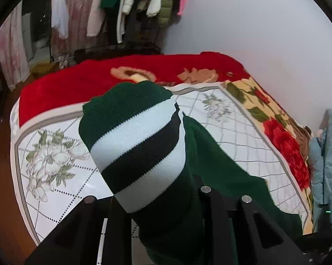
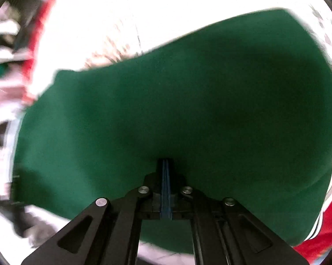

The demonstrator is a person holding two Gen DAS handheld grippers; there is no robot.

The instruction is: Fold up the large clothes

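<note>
A dark green knitted sweater (image 1: 212,161) with white and black stripes on its sleeve (image 1: 139,145) lies on the bed. In the left wrist view the striped sleeve is draped over my left gripper (image 1: 163,201) and hides the fingertips; the cloth rises from between the jaws. In the right wrist view, which is blurred by motion, the green sweater body (image 2: 177,101) fills the frame. My right gripper (image 2: 166,163) has its blue pads pressed together, with the sweater's cloth bunched at the tips.
The bed has a white quilt with flower prints (image 1: 49,161) and a red flowered blanket (image 1: 82,84) at its far side. A rack of hanging clothes (image 1: 104,11) stands behind. A white wall (image 1: 265,26) is to the right. Light blue cloth (image 1: 327,165) lies at the right edge.
</note>
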